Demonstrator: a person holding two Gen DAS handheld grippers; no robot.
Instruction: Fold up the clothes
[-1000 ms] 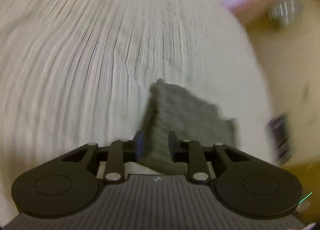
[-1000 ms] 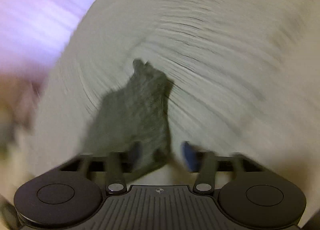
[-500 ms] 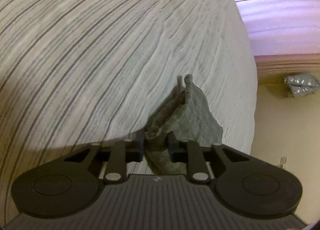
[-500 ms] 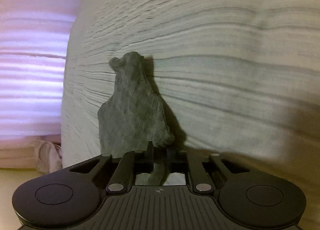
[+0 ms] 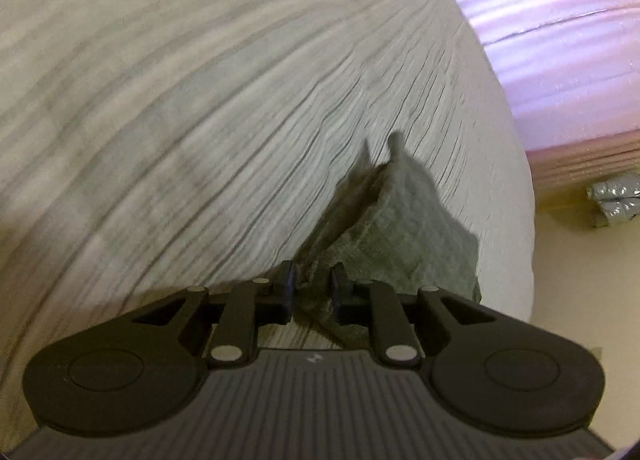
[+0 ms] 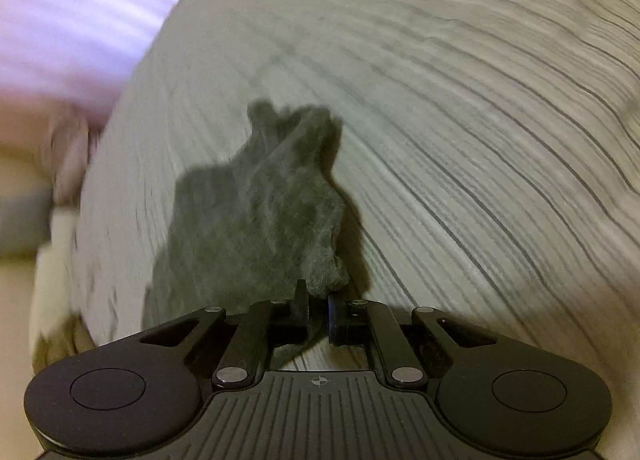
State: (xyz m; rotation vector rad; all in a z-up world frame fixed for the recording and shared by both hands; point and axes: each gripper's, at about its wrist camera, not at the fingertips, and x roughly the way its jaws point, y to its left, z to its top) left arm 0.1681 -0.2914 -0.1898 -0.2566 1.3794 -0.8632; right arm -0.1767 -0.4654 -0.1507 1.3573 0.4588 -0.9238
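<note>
So both tools are clamped on the same small grey cloth (image 5: 404,228), one on each end. The left tool (image 5: 311,292) has its two fingers (image 5: 285,284) pinched together on a bunched bit of the fabric, and the rest of the cloth fans out ahead of it and off to its right, with a little pointed corner sticking up at the far end. The right tool (image 6: 318,306) is closed tight on the cloth (image 6: 256,216) too, fingers (image 6: 300,300) nearly meeting, with the fabric spreading forward and to its left and a small tail poking back between the fingers. The cloth sits over a pale bench (image 5: 200,120) with wood-grain lines, near the bench's edge. Whether it's resting flat on the bench or held just off it, I can't tell, since both views are pretty blurry. Past the bench edge in the left wrist view there's a crumpled silvery bundle (image 5: 616,200) on the floor.
</note>
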